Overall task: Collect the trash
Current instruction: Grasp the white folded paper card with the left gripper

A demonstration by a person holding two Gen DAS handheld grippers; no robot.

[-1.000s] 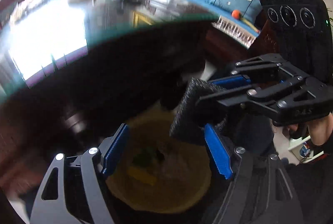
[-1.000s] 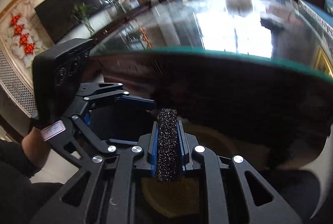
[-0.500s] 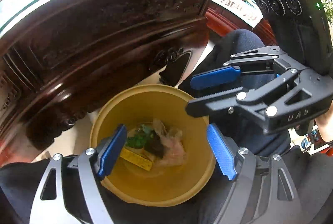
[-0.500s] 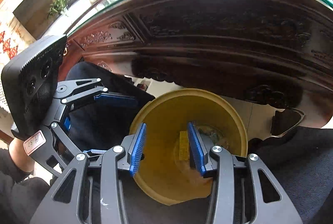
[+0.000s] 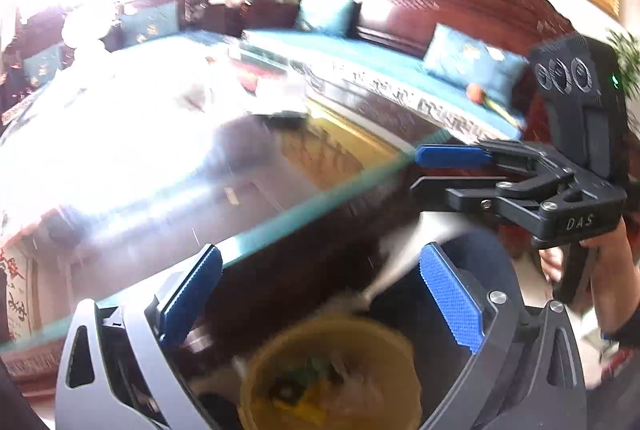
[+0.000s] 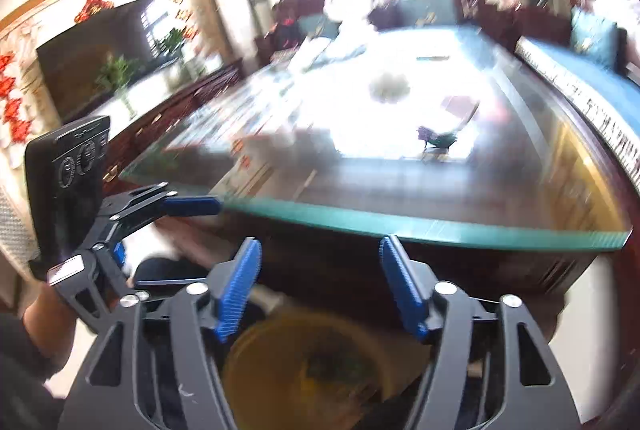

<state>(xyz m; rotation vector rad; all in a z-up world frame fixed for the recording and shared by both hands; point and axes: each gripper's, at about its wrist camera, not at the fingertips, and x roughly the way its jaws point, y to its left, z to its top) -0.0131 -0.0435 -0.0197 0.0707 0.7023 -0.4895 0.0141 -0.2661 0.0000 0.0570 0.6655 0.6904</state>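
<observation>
The left gripper (image 5: 316, 304) has its jaws wide apart, the right gripper (image 6: 320, 288) about half; both just opened and hold nothing. The yellow bin (image 5: 256, 386) with trash (image 5: 316, 386) stands below them, beside the counter (image 6: 440, 222).

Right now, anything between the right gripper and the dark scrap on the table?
No trash. Right wrist view: only bare glass tabletop separates the open right gripper from the dark scrap.

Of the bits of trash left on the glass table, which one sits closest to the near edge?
The dark crumpled wrapper. The fluffy white wad lies farther back, toward the bright window end of the glass table.
</observation>
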